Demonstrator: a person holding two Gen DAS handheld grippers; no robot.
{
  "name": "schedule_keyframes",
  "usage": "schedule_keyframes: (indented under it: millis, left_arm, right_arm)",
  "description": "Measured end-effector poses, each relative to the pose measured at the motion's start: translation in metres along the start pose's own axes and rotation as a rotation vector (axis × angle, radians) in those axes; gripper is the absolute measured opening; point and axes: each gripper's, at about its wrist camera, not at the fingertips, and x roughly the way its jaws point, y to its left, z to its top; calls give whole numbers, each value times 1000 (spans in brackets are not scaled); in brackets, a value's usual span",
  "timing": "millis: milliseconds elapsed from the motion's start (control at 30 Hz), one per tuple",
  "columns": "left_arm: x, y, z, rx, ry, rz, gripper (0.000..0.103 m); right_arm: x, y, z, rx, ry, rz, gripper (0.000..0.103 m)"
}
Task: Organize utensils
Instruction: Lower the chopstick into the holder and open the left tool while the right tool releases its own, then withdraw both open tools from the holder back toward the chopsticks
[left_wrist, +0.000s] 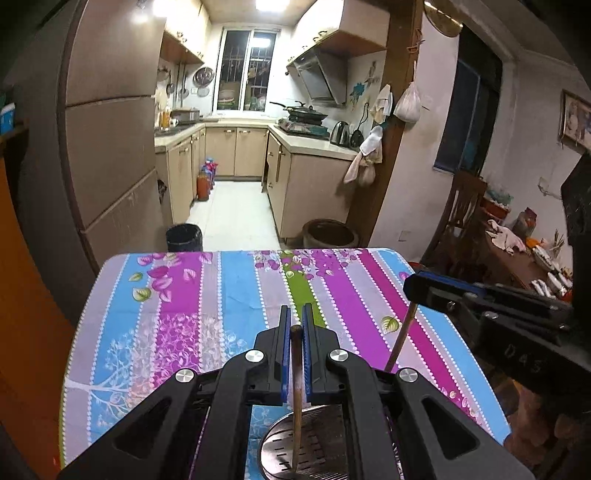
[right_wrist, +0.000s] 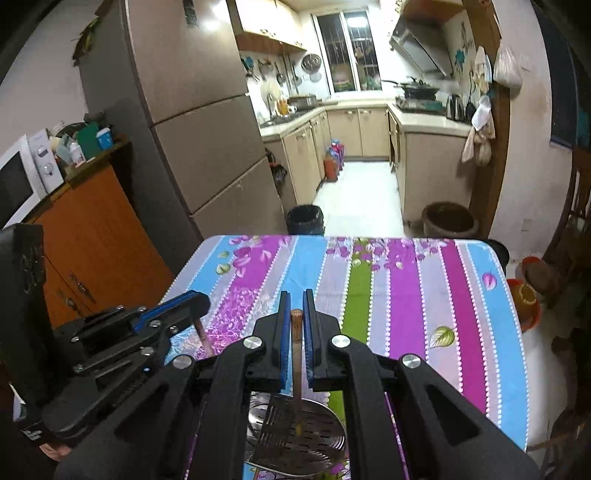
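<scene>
Utensils: two wooden-handled pieces, one per gripper, both hanging over the near end of the striped tablecloth (left_wrist: 229, 295). The left gripper (left_wrist: 294, 317) has its jaws drawn narrow onto a brown wooden handle (left_wrist: 296, 373) just below its rounded top; the handle hangs down to a slotted metal head (left_wrist: 314, 450) beneath the tool. The right gripper (right_wrist: 296, 302) is likewise clamped close on the second wooden handle (right_wrist: 296, 354), whose perforated metal blade (right_wrist: 277, 432) lies over a round perforated metal piece (right_wrist: 317, 439).

Handling, judged: stiff and not fragile, moderate weight set low in the metal heads. Held near the handle top, each can swing or pivot between the pads; the smooth round wood may slip. A hold lower on the handle, nearer the head, would likely steady it.

View differences: the left wrist view shows the right gripper side-on at the right edge, its handle slanting down toward the cloth, and a cluttered side table (left_wrist: 517, 254) beyond. The right wrist view shows the blade's perforations plainly, the left gripper side-on at lower left, plus a microwave (right_wrist: 22, 177) on an orange cabinet (right_wrist: 99, 236). Whether either head touches the table cannot be told.
</scene>
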Motion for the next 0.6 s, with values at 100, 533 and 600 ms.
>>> schedule_keyframes:
  millis: [100,533,600]
  left_arm:
    - [5,6,-1,-29,10,6,8]
    - [-111,28,-4,-81,-328,125,42]
    - [-136,33,-23,-85,-351,150,42]
  right_arm:
    - [8,-2,-1,9,13,5,5]
    - [-70,-36,2,5,-144,-85,36]
    - [-90,-50,-13,-9,-145,-110,36]
